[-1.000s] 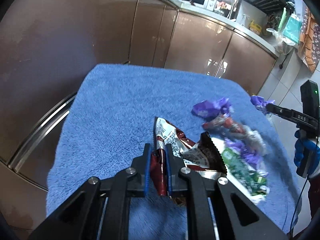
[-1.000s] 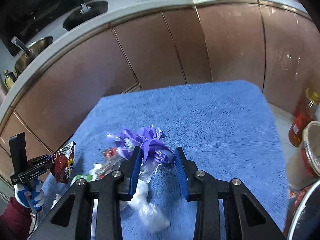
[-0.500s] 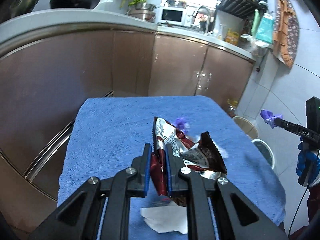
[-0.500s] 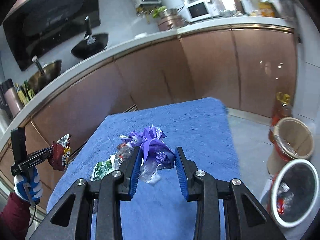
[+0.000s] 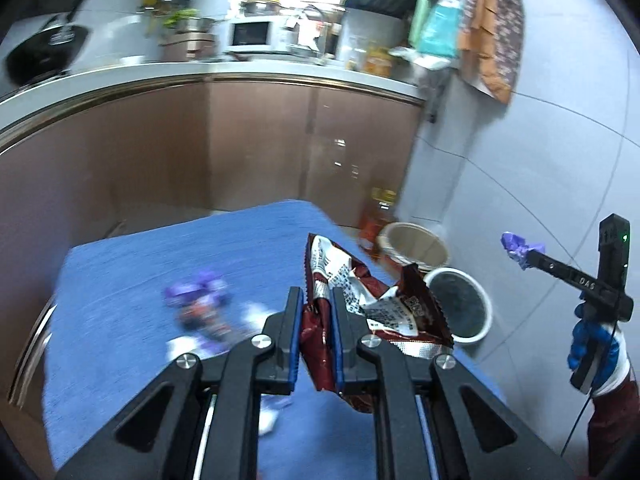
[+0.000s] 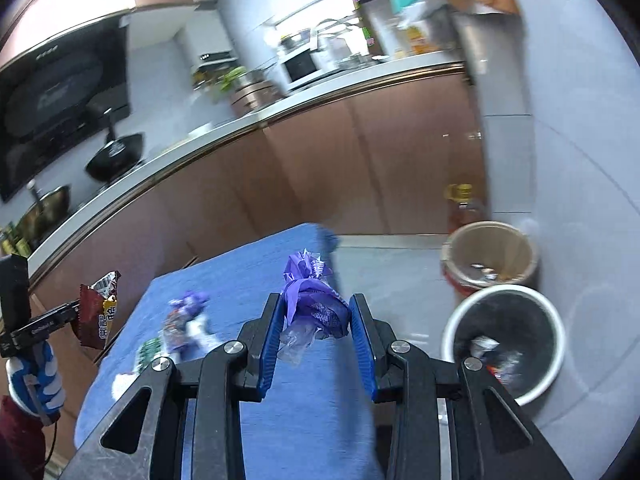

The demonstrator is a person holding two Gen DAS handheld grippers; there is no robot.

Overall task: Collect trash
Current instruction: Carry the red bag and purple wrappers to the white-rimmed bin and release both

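Left tongs point(image 5: 316, 332) are clamping a wrapper point(image 5: 360, 304); right tongs point(image 6: 316, 340) are pinching a purple wad point(image 6: 312, 304). Either could be dropping beside the bin point(image 6: 452, 324) if released early.

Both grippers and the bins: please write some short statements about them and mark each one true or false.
1. The left gripper is shut on a dark red snack wrapper. True.
2. The right gripper is empty. False: it holds a crumpled purple wrapper.
3. The white-rimmed bin already has trash inside. True.
4. The blue towel is bare. False: some wrappers lie on it.
5. The beige bin stands on the counter. False: it stands on the floor.
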